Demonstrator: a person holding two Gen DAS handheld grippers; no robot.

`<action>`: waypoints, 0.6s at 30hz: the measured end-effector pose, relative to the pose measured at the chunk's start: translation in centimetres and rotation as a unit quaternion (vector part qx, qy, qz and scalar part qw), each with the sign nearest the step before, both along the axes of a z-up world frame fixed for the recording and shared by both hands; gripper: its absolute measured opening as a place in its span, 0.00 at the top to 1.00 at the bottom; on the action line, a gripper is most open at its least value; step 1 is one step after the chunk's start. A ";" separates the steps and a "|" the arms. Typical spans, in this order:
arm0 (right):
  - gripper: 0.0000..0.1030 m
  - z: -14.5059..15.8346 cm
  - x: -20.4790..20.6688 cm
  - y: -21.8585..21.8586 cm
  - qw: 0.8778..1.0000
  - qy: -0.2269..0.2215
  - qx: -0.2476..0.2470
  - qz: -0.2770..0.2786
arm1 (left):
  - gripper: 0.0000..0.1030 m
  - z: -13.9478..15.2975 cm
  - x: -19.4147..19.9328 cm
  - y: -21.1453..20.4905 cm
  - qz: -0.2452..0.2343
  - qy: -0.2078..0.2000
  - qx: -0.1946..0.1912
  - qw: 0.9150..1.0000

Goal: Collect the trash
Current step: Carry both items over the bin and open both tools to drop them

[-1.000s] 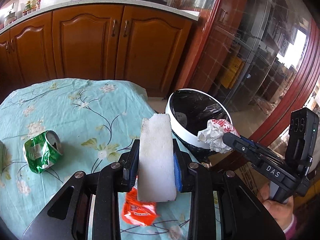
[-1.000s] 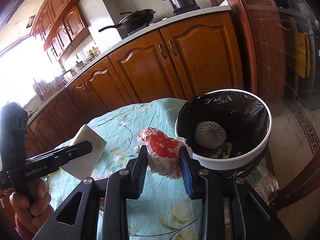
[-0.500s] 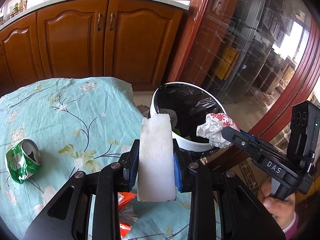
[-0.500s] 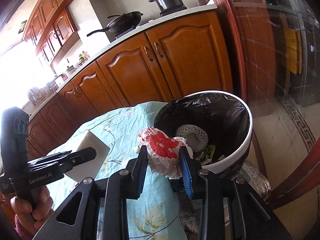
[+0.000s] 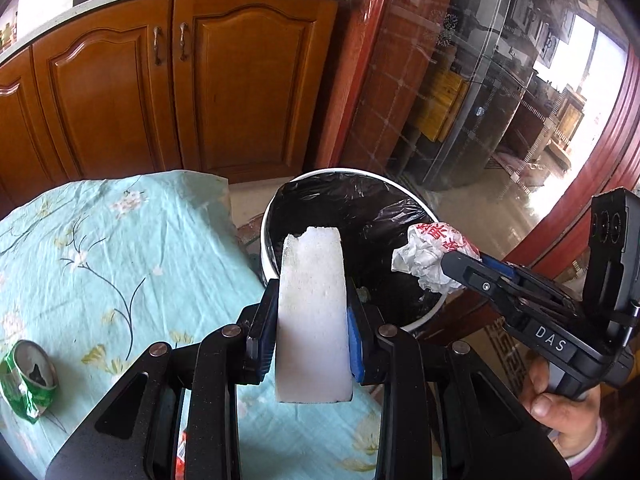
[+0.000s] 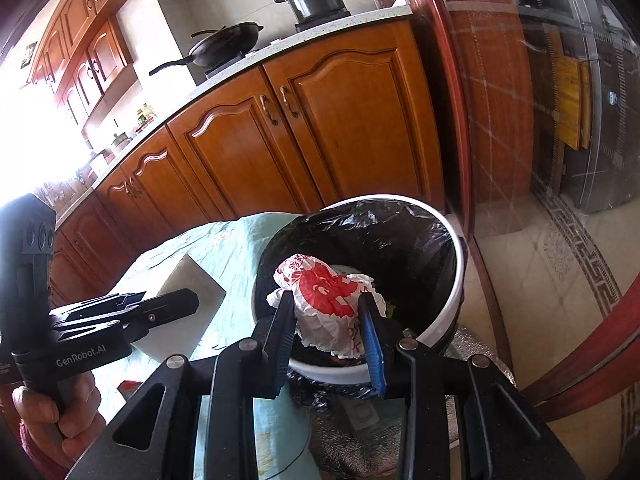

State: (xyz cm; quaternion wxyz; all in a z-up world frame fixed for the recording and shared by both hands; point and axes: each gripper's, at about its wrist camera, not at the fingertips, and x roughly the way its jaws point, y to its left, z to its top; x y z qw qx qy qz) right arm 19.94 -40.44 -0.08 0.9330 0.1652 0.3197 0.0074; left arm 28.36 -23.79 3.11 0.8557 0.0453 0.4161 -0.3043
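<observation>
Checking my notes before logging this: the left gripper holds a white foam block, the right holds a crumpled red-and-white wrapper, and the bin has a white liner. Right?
Not quite: the bin has a black liner, as the right wrist view shows. The left gripper does hold the white foam block, the right gripper the crumpled red-and-white wrapper.

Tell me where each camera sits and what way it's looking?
Left wrist: on the left gripper, looking along its fingers, past the foam block, at the bin; the right hand shows.
Right wrist: on the right gripper, over the crumpled wrapper, facing the bin; the left hand shows.
Shared: bin, tablecloth, cabinets.
</observation>
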 end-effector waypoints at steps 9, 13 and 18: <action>0.69 0.0 2.1 -2.6 1.000 0.019 -0.003 -0.013 | 0.74 -0.2 2.8 -3.4 -0.014 0.004 0.026 1.000; 0.69 -0.2 2.8 -3.1 1.000 0.026 -0.001 -0.016 | 0.73 -0.8 4.0 -4.5 -0.018 0.017 0.031 0.999; 0.69 -0.6 3.5 -3.6 0.999 0.035 0.003 -0.018 | 0.73 -1.7 4.7 -5.4 -0.019 0.029 0.039 0.999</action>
